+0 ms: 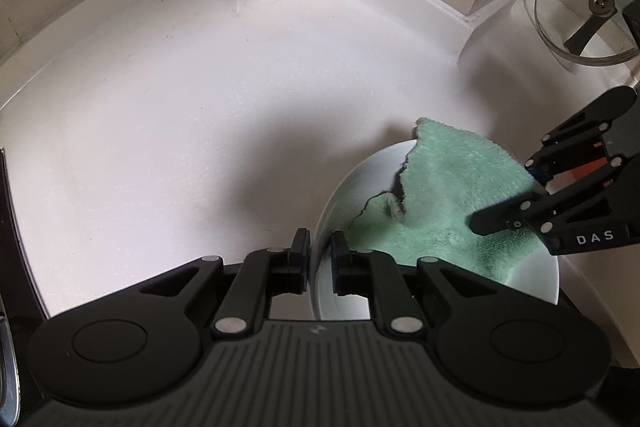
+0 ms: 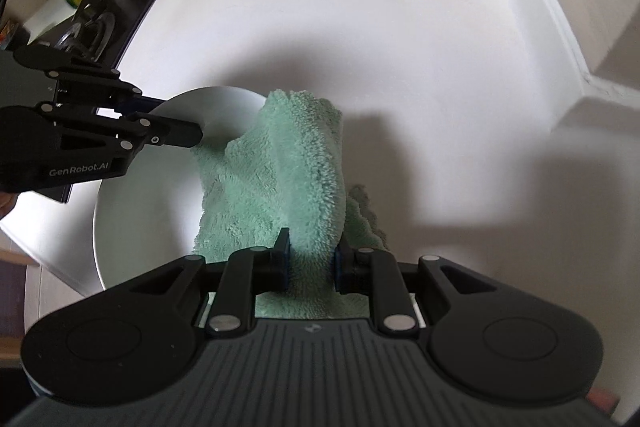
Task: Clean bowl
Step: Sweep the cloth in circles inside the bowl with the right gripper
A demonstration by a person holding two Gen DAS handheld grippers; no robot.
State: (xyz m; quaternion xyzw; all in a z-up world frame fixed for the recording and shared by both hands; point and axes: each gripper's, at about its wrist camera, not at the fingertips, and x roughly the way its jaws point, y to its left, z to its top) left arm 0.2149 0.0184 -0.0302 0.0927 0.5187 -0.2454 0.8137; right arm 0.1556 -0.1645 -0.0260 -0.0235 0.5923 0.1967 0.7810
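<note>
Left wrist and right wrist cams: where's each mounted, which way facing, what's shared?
Left wrist: on the left gripper, looking along its fingers at the white counter corner; its own fingers pinch the bowl rim.
Right wrist: on the right gripper, facing the counter; its own fingers clamp the green cloth in the bowl.
Shared: bowl, cloth, counter, each other's gripper; no hand clearly shows.

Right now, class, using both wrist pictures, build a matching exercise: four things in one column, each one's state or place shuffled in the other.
Things
1. left tool
2. right tool
3. green cloth
4. glass lid

States or places
A. draped into the bowl
B. leaning by the back wall
C. clamped on the bowl rim
D. gripping fluffy fabric

Pairs: 1-C, 2-D, 3-A, 4-B
</note>
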